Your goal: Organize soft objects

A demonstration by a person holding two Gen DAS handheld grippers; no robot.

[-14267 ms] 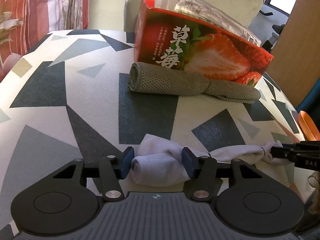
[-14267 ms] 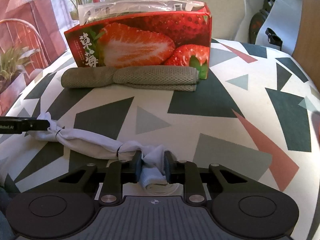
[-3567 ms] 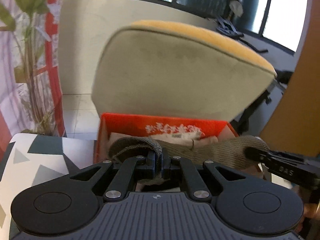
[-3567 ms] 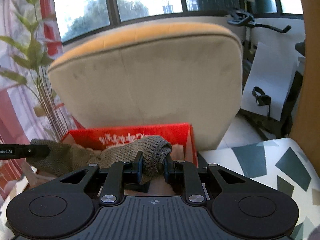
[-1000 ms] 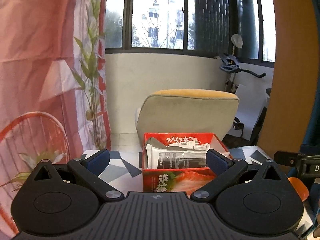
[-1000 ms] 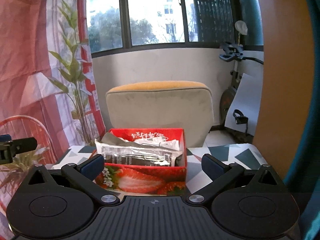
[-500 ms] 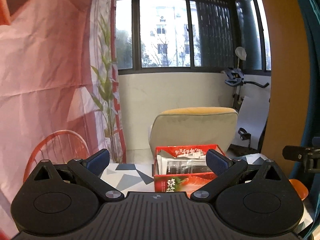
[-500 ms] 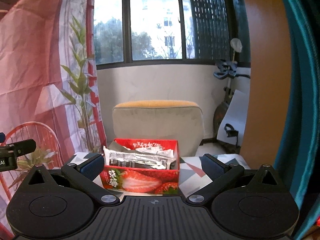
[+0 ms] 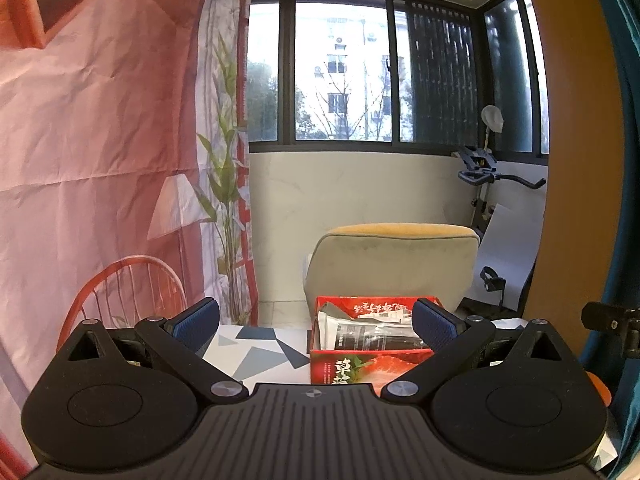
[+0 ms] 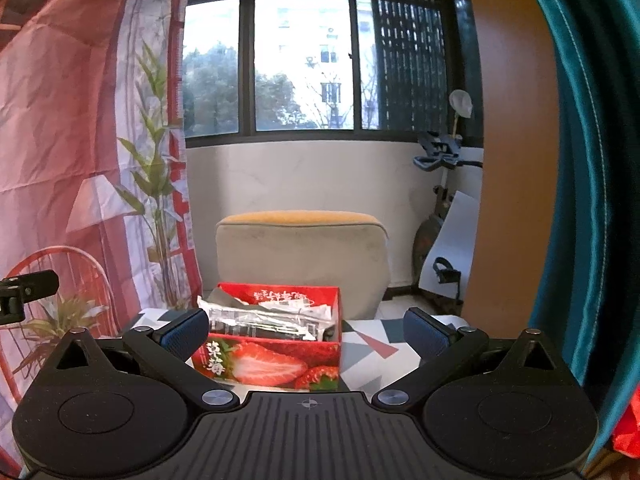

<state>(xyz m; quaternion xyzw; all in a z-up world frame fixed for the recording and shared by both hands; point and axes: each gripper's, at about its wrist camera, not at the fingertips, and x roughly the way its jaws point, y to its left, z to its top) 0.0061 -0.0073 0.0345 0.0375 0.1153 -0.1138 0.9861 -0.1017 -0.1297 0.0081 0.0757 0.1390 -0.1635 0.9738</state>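
Held wide apart and empty: left gripper [image 9: 316,322] and right gripper [image 10: 306,330]. Stood at twelve o'clock on the patterned table [image 10: 372,356]: strawberry box [image 10: 272,364], stuffed with a plastic-wrapped packet [image 10: 268,320]. Farther off, a beige chair [image 10: 302,256].

**A sunroom corner behind the beige chair**

A beige chair [image 10: 302,256] with an orange top edge stands at the room's centre. Behind it rises a pale marbled low wall [image 10: 304,176], topped by dark-framed windows [image 10: 304,60] giving daylight (trees and a pale building outside). Left of the chair hangs a pinkish printed backdrop [image 9: 100,140] with bamboo stems. Right of the chair stand an exercise bike [image 9: 486,168], a white board [image 9: 508,256] and a brown wall panel [image 10: 512,160].
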